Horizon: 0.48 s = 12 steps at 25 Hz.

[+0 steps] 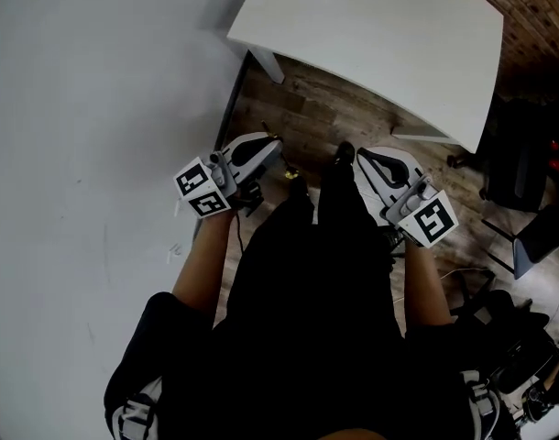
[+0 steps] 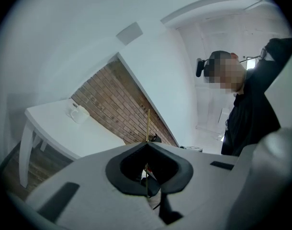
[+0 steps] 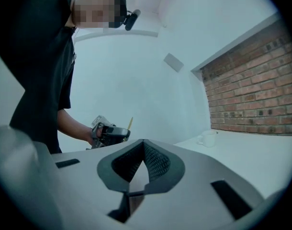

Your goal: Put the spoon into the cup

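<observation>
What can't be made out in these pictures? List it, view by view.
- Right gripper view: the cup is small and side-on, so its inside is hidden.
- Head view: the cup sits at the top edge, white on the white table, and is barely visible.
- Left gripper view: the spoon, clamped in the left gripper, shows only as a thin gold line; its bowl cannot be seen.
</observation>
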Tool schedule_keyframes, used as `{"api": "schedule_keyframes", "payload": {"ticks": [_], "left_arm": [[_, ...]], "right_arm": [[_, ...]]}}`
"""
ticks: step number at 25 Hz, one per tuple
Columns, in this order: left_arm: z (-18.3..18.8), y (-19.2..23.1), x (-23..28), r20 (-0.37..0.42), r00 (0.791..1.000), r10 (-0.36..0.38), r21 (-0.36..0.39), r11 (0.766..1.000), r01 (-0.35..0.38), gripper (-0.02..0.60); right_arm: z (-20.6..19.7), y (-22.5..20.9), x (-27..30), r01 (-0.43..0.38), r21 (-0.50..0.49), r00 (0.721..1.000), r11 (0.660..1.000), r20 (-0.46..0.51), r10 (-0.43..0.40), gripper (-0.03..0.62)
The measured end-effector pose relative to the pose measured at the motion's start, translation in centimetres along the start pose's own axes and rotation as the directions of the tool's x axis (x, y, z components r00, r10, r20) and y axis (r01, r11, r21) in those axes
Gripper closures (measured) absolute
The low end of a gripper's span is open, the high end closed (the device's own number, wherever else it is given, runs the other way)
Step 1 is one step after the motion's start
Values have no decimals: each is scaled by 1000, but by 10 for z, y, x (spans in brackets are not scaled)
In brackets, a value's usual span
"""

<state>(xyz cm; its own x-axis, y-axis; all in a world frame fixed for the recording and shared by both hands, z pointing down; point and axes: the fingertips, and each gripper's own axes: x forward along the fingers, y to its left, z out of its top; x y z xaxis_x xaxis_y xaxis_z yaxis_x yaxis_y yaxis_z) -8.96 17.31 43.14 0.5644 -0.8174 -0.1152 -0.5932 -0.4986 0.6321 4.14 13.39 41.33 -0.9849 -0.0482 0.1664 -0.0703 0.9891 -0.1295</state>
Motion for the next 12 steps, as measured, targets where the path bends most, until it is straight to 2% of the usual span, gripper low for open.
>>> {"api": "schedule_keyframes", "payload": {"ticks": [2,5,7,10,12], "left_arm": [[8,-3,18,-7,1000,-4,23,1000,4,568],[18,-4,56,-48,999,-19,80,996,23,567],[24,-4,81,-75,997,-30,124,992,39,567],[42,-8,114,-56,998,-40,161,986,48,567],[51,-7,129,-37,999,-32,172,984,38,567]], "right_arm": [[15,-6,-1,-51,7,997,999,61,51,588],[15,-30,-5,-77,-3,997,997,20,77,588],[22,-45,-6,-94,-6,995,996,29,94,588],[43,-66,-13,-130,-18,988,991,80,131,588],[45,-81,-18,-149,-12,986,989,76,149,588]]}}
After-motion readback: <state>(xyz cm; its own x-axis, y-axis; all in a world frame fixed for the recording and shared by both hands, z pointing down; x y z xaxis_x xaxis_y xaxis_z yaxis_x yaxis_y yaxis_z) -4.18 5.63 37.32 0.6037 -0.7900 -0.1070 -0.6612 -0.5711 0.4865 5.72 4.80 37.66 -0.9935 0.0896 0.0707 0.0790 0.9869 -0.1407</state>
